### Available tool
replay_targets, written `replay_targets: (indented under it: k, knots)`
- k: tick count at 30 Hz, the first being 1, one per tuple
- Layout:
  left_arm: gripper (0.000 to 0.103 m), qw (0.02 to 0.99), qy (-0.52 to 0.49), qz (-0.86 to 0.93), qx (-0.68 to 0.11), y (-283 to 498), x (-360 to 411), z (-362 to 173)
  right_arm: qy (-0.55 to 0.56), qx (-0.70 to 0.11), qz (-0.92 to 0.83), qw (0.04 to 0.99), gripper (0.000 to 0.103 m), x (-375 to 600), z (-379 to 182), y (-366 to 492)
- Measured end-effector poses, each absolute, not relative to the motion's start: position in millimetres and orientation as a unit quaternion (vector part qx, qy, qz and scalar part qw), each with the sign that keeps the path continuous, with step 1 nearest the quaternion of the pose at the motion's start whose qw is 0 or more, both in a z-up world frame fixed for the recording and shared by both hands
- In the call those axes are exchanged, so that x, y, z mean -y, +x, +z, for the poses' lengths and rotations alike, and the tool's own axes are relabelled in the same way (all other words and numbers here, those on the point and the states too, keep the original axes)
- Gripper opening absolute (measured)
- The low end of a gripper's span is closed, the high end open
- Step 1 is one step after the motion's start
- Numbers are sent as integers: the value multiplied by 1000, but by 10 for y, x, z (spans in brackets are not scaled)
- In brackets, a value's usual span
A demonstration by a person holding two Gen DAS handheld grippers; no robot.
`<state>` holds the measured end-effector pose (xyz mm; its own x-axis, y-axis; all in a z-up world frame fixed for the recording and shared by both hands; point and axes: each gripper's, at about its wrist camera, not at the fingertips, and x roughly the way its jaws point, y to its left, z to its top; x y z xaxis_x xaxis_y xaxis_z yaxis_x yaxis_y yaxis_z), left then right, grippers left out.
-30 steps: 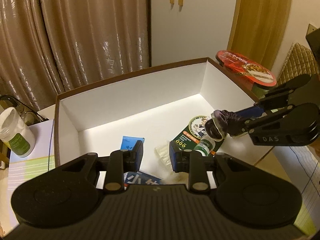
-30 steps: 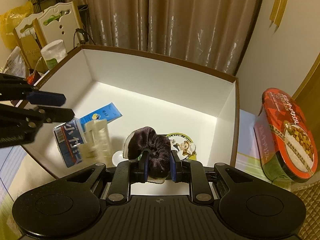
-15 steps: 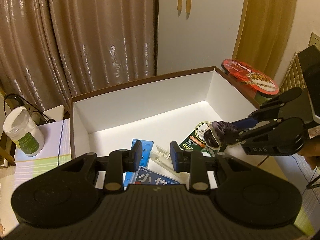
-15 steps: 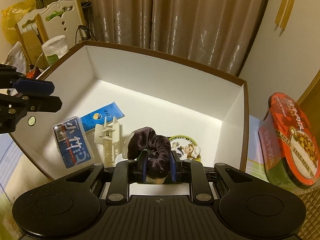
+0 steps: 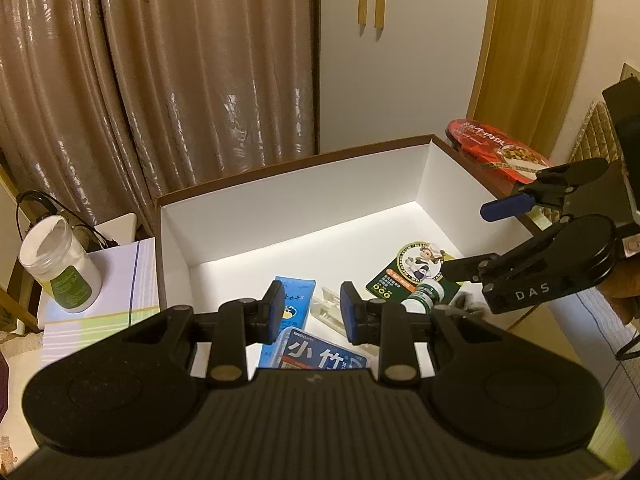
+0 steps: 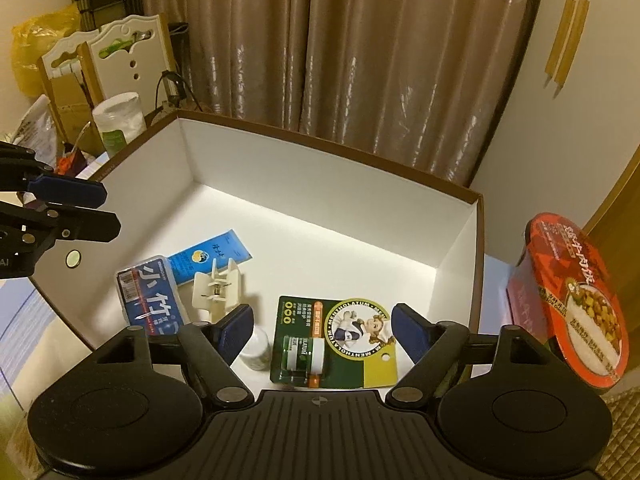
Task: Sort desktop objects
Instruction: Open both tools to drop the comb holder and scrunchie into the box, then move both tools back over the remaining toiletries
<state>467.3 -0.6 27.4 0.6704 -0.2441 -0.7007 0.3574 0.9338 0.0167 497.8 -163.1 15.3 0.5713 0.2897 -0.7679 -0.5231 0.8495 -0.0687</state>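
A white box [image 6: 320,184] with a brown rim holds a green lip-balm card [image 6: 340,336], a small white bottle [image 6: 256,348], a cream plastic clip [image 6: 218,288], a blue flat packet [image 6: 212,256] and a blue-lidded case [image 6: 150,300]. My right gripper [image 6: 322,332] hangs over the card, its jaws opening with nothing between them. The dark scrunchie is gone from the right wrist view. In the left wrist view only a blurred grey patch [image 5: 468,304] shows under the right gripper [image 5: 468,240]. My left gripper [image 5: 312,312] hovers over the packet, jaws narrow and empty.
A red instant-noodle bowl [image 6: 576,300] stands just outside the box's right wall. A white jar [image 5: 60,268] sits on striped paper [image 5: 120,276] left of the box. Curtains hang behind. A hand [image 5: 624,292] holds the right gripper.
The right gripper let go of the dark scrunchie and its jaws swung wide. The left gripper stayed in place, still narrow and empty.
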Motion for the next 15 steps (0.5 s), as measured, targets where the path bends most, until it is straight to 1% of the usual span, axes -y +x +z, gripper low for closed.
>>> replay_targets:
  k: [7,10,15]
  knots:
    - [25,912,76,-165,-369,4602,-39,327,-150,-394,228,877,79,1633,254,4869]
    - [29,914,72,-162,-365,4536,-75,362,-138,-385,224,885,79,1674,366,4756]
    - [29,918,64,-154,-359,4399,-167,434,-132,-365,220,895,79,1739,565,4497]
